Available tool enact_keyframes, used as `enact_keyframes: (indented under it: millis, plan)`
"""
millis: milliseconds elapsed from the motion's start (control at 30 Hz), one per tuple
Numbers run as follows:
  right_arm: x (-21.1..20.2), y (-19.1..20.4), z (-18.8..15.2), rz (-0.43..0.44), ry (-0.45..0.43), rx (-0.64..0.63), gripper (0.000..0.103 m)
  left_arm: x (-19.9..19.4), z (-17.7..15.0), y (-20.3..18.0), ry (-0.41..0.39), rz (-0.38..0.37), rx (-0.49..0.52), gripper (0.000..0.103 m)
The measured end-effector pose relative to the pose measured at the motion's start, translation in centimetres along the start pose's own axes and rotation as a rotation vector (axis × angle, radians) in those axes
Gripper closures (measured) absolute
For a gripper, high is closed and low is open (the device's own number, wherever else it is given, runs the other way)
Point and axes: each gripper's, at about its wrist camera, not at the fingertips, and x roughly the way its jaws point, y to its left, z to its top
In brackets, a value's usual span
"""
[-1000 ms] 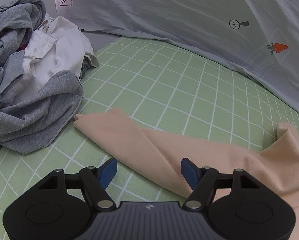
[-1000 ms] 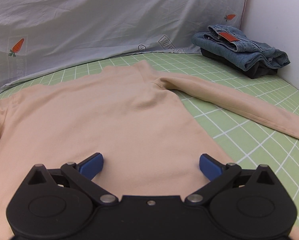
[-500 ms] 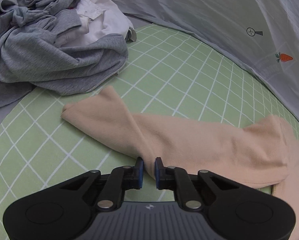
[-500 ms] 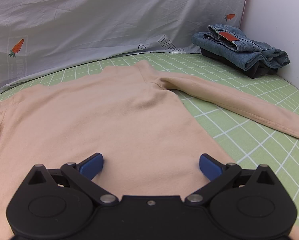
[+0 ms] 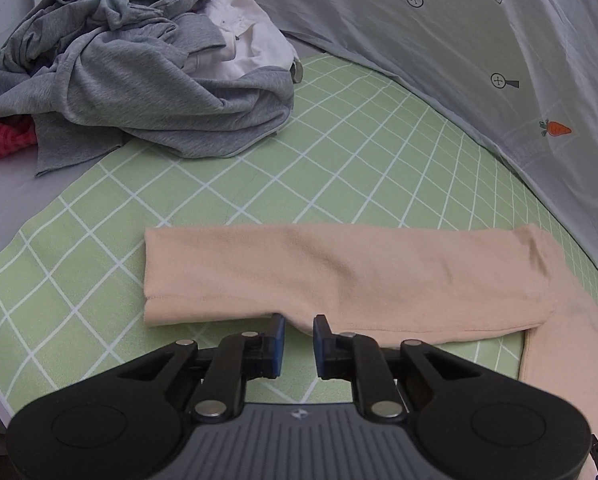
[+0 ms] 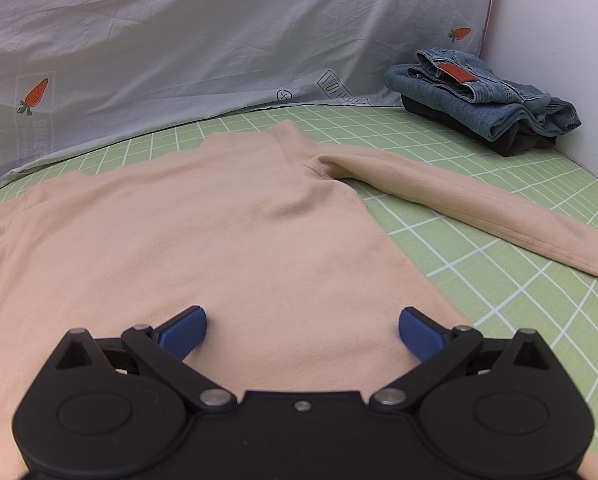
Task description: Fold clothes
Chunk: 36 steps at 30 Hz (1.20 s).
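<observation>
My left gripper (image 5: 298,330) pinches the near edge of the peach shirt's sleeve (image 5: 339,276), jaws narrow on the fabric. My right gripper (image 6: 301,330) hovers wide open over the shirt body (image 6: 203,240); folded jeans (image 6: 479,92) sit at two o'clock.

A green checked mat (image 6: 499,280) carries a peach long-sleeved top (image 6: 219,240) spread flat, folded jeans (image 6: 479,96) far right, crumpled grey clothes (image 5: 139,80) far left
</observation>
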Motion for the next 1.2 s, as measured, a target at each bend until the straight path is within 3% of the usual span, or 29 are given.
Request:
enact_keyframes:
  millis: [33,300,633,733,967,1033,1200]
  plan:
    - [0.0,0.0,0.0,0.0,0.0,0.0,0.0,-0.2,0.1,0.0,-0.009,-0.003,0.0,0.075]
    - [0.0,0.0,-0.1,0.002,0.0,0.002,0.0,-0.4,0.8,0.2,-0.04,-0.01,-0.05,0.063]
    - [0.0,-0.2,-0.1,0.005,-0.001,0.0,0.0,-0.5,1.1,4.1,-0.06,0.114,-0.15,0.055]
    - [0.0,-0.2,-0.1,0.006,-0.001,-0.001,0.0,-0.3,1.2,5.1,-0.055,0.172,-0.149,0.055]
    - [0.0,-0.2,-0.1,0.005,-0.001,-0.005,0.0,0.7,0.5,5.5,-0.005,0.215,-0.083,0.048]
    - [0.0,-0.2,-0.1,0.004,-0.001,-0.007,0.0,1.0,0.3,5.5,0.009,0.227,-0.061,0.041]
    - [0.5,0.6,1.3,0.022,0.045,-0.045,0.0,1.5,0.6,5.9,0.027,0.243,-0.035,0.04]
